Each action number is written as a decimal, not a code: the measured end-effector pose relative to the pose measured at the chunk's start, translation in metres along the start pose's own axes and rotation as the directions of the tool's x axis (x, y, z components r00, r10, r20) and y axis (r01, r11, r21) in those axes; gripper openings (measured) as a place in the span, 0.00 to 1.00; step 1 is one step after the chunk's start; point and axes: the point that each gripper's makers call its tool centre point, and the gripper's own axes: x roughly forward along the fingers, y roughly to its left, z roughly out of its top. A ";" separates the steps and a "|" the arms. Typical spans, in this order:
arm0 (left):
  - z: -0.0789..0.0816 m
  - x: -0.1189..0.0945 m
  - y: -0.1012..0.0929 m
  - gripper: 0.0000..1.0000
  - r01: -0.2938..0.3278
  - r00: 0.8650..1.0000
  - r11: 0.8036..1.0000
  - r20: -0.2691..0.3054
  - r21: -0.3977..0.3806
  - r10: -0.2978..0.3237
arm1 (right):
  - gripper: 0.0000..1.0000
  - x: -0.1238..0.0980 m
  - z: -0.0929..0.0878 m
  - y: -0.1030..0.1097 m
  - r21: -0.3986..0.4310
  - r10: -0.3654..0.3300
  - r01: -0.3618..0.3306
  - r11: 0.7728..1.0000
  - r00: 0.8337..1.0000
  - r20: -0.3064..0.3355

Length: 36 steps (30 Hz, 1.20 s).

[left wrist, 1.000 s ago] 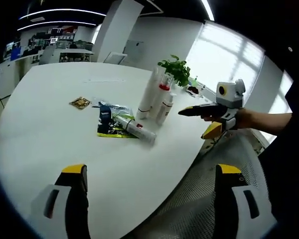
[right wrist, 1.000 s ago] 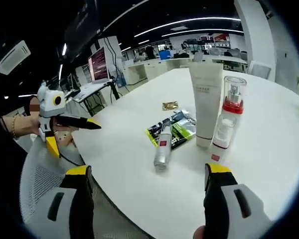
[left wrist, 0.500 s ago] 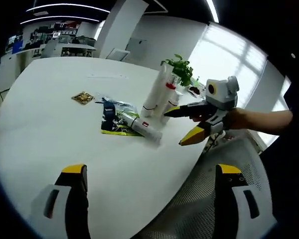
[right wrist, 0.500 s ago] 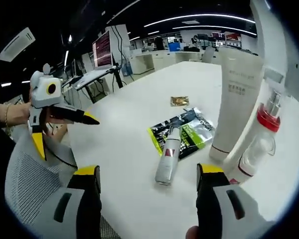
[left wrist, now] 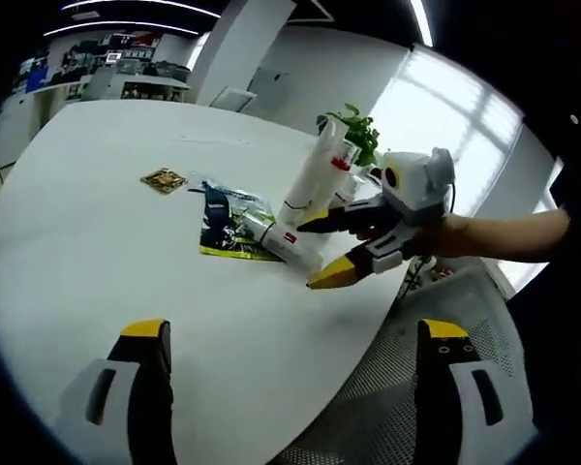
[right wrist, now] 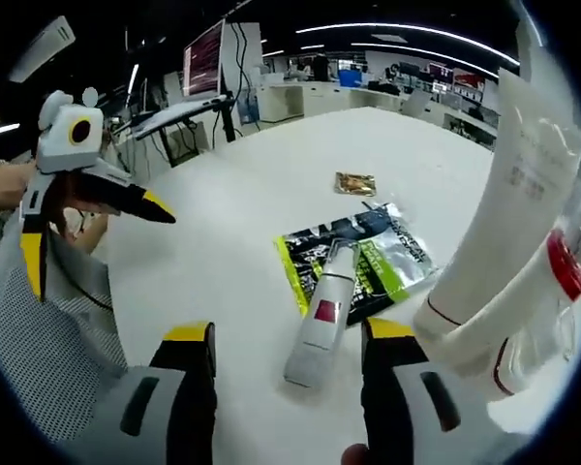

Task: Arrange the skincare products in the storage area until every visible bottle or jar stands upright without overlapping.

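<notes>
A wide white table (left wrist: 97, 252) is spreading across the left and centre of the left gripper view, its curved near edge running down to lower centre with a mesh chair (left wrist: 387, 387) showing beyond it at lower right; the whole left half of the tabletop is lying bare. In the right gripper view a tall white tube (right wrist: 508, 232) is standing upright at the right edge, with a clear red-collared spray bottle (right wrist: 562, 291) just beside it. A green and black sachet (right wrist: 368, 262) is lying flat at centre, and a small white bottle (right wrist: 321, 315) is lying on its side across the sachet's lower edge, near the table's rim. A little gold packet (right wrist: 355, 183) is sitting apart at upper centre. The right gripper (right wrist: 289, 354) is holding its jaws spread on either side of the lying bottle's lower end, not touching it. The left gripper (left wrist: 289, 354) is hanging with jaws wide apart over open table at the bottom.
</notes>
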 end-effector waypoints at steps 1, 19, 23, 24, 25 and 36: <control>0.000 0.001 0.000 0.98 0.000 1.000 1.000 -0.002 0.000 0.000 | 0.49 0.002 -0.002 -0.002 -0.011 -0.011 0.011 1.000 1.000 -0.006; -0.005 0.008 0.002 0.96 0.009 1.000 1.000 -0.023 -0.009 -0.009 | 0.25 0.024 -0.005 -0.020 -0.005 -0.096 0.096 0.995 0.994 -0.049; -0.004 0.010 0.001 0.97 0.014 1.000 1.000 -0.022 -0.009 -0.014 | 0.22 0.024 -0.007 -0.019 -0.021 -0.097 0.096 0.995 0.993 -0.071; -0.004 0.010 0.000 0.97 0.015 1.000 1.000 -0.023 -0.009 -0.016 | 0.22 0.024 -0.007 -0.021 -0.050 -0.110 0.106 0.993 0.991 -0.082; -0.004 0.010 0.000 0.97 0.016 1.000 1.000 -0.024 -0.008 -0.016 | 0.21 0.024 -0.007 -0.020 -0.053 -0.114 0.110 0.993 0.989 -0.090; 0.004 0.013 -0.004 0.95 0.029 1.000 0.999 0.002 -0.018 -0.029 | 0.20 0.022 -0.011 -0.015 -0.060 -0.104 0.099 0.993 0.990 -0.100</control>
